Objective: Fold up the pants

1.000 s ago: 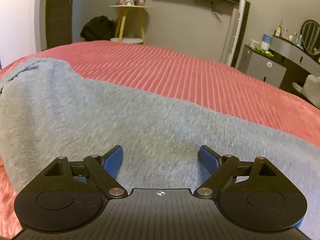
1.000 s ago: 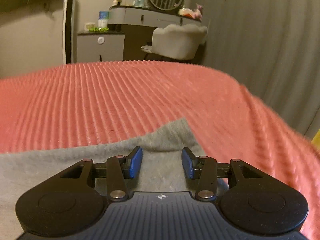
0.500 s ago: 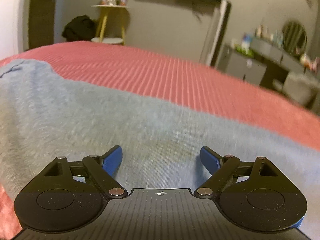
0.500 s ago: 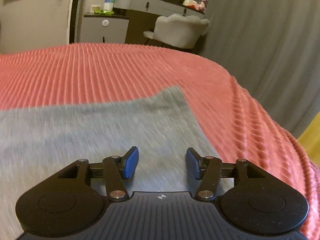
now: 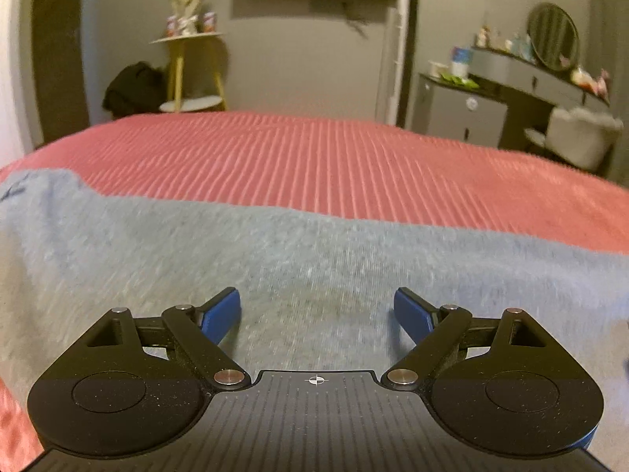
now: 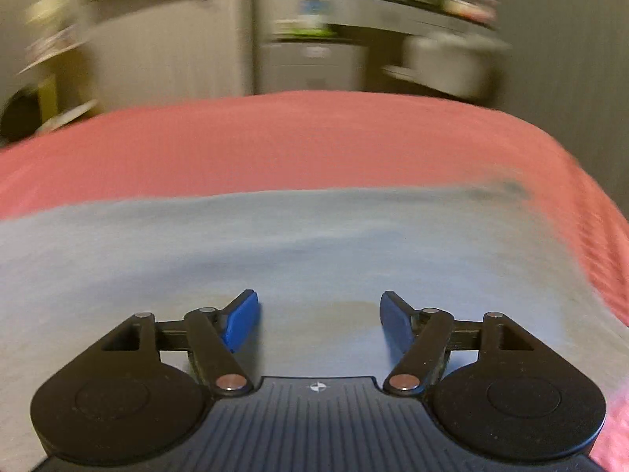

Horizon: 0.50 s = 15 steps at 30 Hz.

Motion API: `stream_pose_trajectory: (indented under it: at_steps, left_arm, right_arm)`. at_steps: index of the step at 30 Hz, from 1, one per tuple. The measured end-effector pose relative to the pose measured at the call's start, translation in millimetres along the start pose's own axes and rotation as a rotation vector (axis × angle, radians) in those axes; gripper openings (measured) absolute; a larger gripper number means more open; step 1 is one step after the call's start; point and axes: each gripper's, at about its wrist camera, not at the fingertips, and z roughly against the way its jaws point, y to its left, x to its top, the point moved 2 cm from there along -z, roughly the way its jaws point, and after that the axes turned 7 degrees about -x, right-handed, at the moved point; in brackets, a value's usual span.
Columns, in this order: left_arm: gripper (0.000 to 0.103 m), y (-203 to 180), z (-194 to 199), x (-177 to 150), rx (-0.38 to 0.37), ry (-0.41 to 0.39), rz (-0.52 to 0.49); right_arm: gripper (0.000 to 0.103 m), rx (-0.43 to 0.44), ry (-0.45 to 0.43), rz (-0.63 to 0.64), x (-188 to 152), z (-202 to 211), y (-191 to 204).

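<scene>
Grey pants [image 5: 275,251] lie flat across a red ribbed bedspread [image 5: 334,165]. In the left wrist view my left gripper [image 5: 316,308] is open and empty, low over the middle of the grey cloth. In the right wrist view, which is blurred, the pants [image 6: 314,244] fill the foreground and their right end shows near the bed's right edge. My right gripper [image 6: 318,314] is open and empty just above the cloth.
Beyond the bed stand a yellow side table [image 5: 192,74] with a dark bag beside it, a grey cabinet [image 5: 460,110], a vanity with a round mirror [image 5: 552,37] and a white chair [image 5: 578,139]. The bedspread [image 6: 605,259] falls away at the right.
Both grippers have swung left over the pants. The right gripper has opened wider and moved from the pants' corner inward; its view is now motion-blurred. The left stays open.
</scene>
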Motion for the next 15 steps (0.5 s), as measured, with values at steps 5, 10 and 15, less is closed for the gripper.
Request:
stream_pose_trajectory:
  at_steps: [5,10,15]
  left_arm:
    - [0.092,31,-16,4,0.129,0.046,0.063]
    - [0.089,106,-18,13,0.332,0.034,0.300]
    - [0.079,156,14,30,0.417,-0.009,0.384]
  right_arm:
    - [0.086,0.069,-0.070,0.241,-12,3,57]
    - [0.097,0.028,-0.023,-0.015,-7,-10,10]
    - [0.097,-0.020,-0.002,-0.210,-13,-5,-23]
